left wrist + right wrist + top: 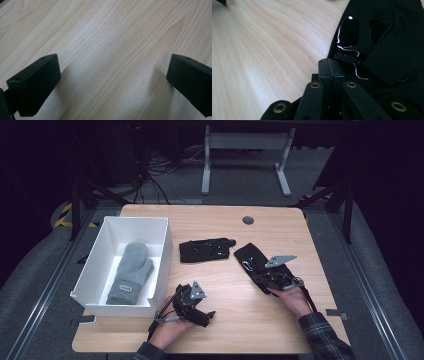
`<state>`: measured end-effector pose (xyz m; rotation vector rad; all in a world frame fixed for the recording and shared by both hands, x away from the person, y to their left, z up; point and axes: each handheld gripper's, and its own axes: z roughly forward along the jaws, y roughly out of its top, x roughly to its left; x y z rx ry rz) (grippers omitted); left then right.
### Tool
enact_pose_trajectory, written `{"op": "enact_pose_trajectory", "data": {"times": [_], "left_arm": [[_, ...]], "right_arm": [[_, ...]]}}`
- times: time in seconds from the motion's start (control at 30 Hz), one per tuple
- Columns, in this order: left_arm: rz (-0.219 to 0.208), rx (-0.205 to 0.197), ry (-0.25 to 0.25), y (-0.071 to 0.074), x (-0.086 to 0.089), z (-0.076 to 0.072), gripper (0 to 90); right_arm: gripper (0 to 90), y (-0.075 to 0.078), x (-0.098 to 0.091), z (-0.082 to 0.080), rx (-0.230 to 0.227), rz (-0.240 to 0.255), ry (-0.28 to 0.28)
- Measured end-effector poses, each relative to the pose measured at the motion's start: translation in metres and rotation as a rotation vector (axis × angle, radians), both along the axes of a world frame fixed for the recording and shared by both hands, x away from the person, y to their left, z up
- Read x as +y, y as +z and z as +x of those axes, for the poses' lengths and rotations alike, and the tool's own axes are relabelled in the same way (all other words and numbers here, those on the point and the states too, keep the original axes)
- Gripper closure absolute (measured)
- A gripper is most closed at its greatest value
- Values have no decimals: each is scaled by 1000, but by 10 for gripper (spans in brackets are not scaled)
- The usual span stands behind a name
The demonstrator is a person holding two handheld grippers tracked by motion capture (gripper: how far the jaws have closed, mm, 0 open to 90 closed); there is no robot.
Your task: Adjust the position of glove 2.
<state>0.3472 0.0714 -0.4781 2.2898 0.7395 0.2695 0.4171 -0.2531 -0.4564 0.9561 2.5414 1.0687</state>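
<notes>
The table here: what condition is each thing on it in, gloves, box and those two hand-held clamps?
White box: open-topped, holds the grey mitten.
Grey mitten: lying flat inside the box.
Black glove: flat on the table, apart from both grippers.
Second black glove: flat, under the right gripper.
Left gripper: jaws wide open.
Right gripper: jaws shut.

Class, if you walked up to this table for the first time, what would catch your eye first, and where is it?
The fuzzy grey knit mitten lying in the open white rectangular box at the table's left stands out most. Two flat black gloves lie mid-table: one beside the box, the other under the shut right gripper.
</notes>
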Motion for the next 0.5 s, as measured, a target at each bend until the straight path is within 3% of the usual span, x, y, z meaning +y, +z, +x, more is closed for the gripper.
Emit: {"op": "enact_pose_trajectory", "data": {"times": [0.5], "left_arm": [[2,1,7,0,0,-1,0]], "right_arm": [[900,4,-33,-68,31,-38,64]]}}
